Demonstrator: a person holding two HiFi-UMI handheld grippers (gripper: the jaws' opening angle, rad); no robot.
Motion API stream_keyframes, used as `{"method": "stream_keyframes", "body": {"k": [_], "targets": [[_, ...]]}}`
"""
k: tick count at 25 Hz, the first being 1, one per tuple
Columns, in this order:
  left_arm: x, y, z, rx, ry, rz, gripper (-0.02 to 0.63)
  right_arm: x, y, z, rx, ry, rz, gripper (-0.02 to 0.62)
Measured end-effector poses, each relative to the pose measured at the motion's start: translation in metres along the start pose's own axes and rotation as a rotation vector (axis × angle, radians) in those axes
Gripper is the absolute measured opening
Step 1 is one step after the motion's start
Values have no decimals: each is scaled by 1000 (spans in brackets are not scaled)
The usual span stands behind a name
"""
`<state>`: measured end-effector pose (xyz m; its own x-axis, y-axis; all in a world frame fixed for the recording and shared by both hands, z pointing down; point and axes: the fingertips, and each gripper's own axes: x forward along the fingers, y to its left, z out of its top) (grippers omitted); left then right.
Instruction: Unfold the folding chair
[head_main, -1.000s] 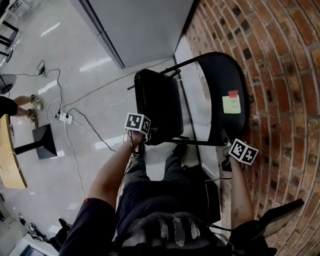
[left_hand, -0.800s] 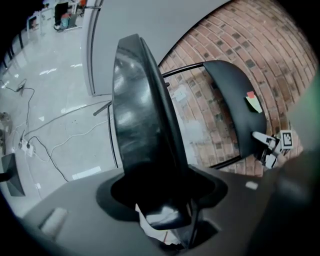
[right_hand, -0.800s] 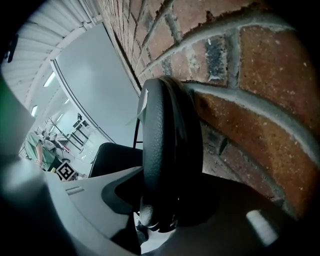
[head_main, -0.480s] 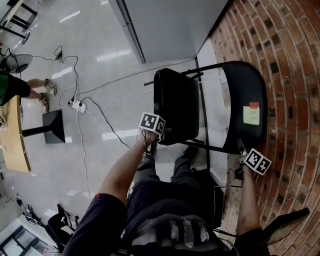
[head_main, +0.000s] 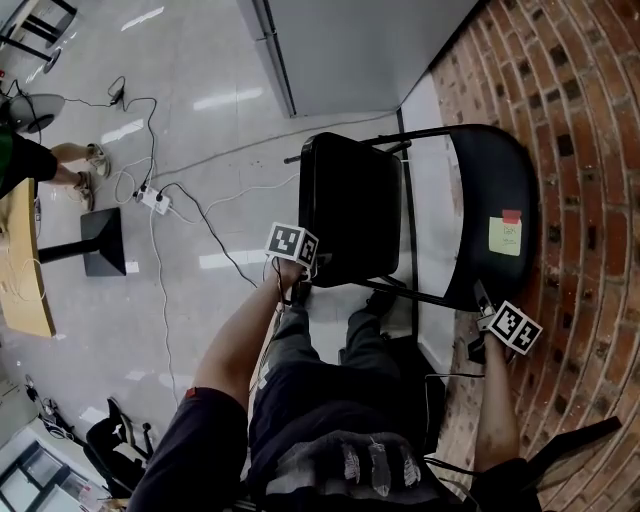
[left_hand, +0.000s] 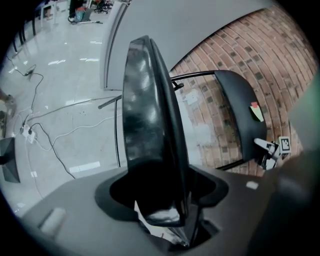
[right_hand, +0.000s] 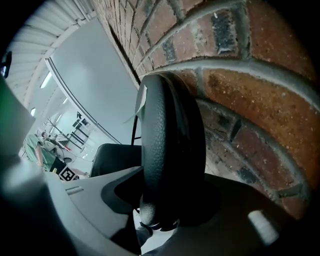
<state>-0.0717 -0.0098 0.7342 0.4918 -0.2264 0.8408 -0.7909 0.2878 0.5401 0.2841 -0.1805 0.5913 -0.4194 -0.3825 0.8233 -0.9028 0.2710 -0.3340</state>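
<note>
The black folding chair stands partly open against the brick wall. Its padded seat (head_main: 350, 205) tilts up beside the curved backrest (head_main: 495, 190), which bears a yellow sticky note (head_main: 505, 237). My left gripper (head_main: 305, 278) clamps the seat's near edge (left_hand: 150, 150). In the left gripper view (left_hand: 162, 207) its jaws have just eased open a little, with the seat still between them. My right gripper (head_main: 482, 302) is shut on the backrest's near rim, which fills the gap in the right gripper view (right_hand: 160, 200).
A brick wall (head_main: 590, 140) runs along the right and a grey panel (head_main: 350, 50) stands behind the chair. A power strip with cables (head_main: 155, 200), a black stand base (head_main: 100, 240) and a wooden table (head_main: 20, 280) lie to the left. My legs are just below the chair.
My left gripper has shifted a little left and down with the seat edge, so the seat stands slightly further from the backrest. The right gripper has stayed on the backrest rim.
</note>
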Motion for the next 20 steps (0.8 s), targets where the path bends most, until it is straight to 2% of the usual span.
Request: {"method": "stream_keyframes", "body": {"k": [13,16,20], "targets": [[-4,52,-11,-65,-10,20,312,16,13,-15,39,55,14,186],[-3,64,-14,-69,-8,35,341,19,17,-18,49,69,17,186],[1,76,-15,-75,-4,9,350,25,18,-22,72,86,14,190]]}}
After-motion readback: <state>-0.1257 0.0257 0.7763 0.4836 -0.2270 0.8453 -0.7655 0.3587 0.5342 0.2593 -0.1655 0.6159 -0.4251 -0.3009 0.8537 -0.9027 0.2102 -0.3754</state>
